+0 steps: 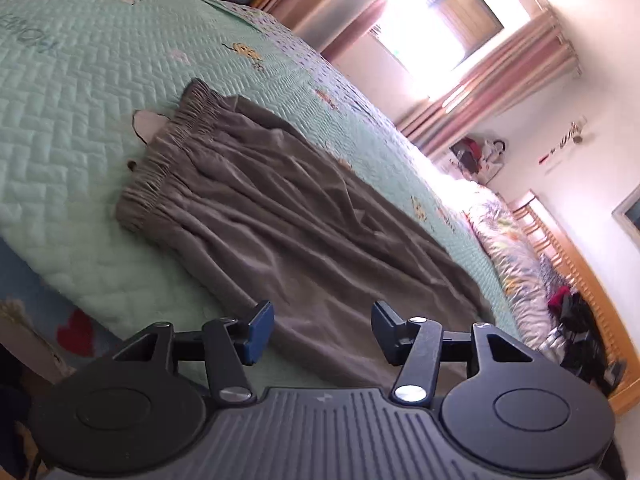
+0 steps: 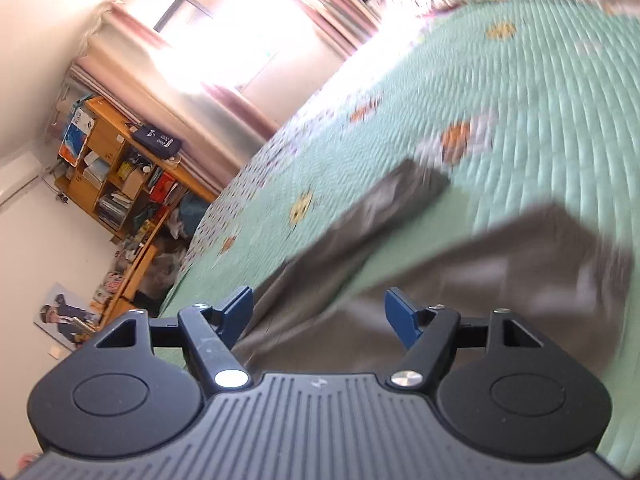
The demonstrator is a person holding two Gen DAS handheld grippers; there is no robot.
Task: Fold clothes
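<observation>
Grey trousers (image 1: 288, 216) lie spread on the green quilted bedspread (image 1: 80, 100), their gathered elastic waistband (image 1: 168, 148) at the far left in the left wrist view. My left gripper (image 1: 322, 330) hovers over the near part of the cloth, open, with nothing between its blue pads. In the blurred right wrist view the two trouser legs (image 2: 500, 272) run away across the bedspread (image 2: 540, 100) with a green gap between them. My right gripper (image 2: 318, 316) stands open above the cloth and holds nothing.
A floral pillow or duvet (image 1: 504, 248) lies along the far side of the bed by a wooden headboard (image 1: 580, 276). A curtained bright window (image 1: 440, 28) is behind. A wooden shelf (image 2: 116, 168) full of items stands past the bed's edge.
</observation>
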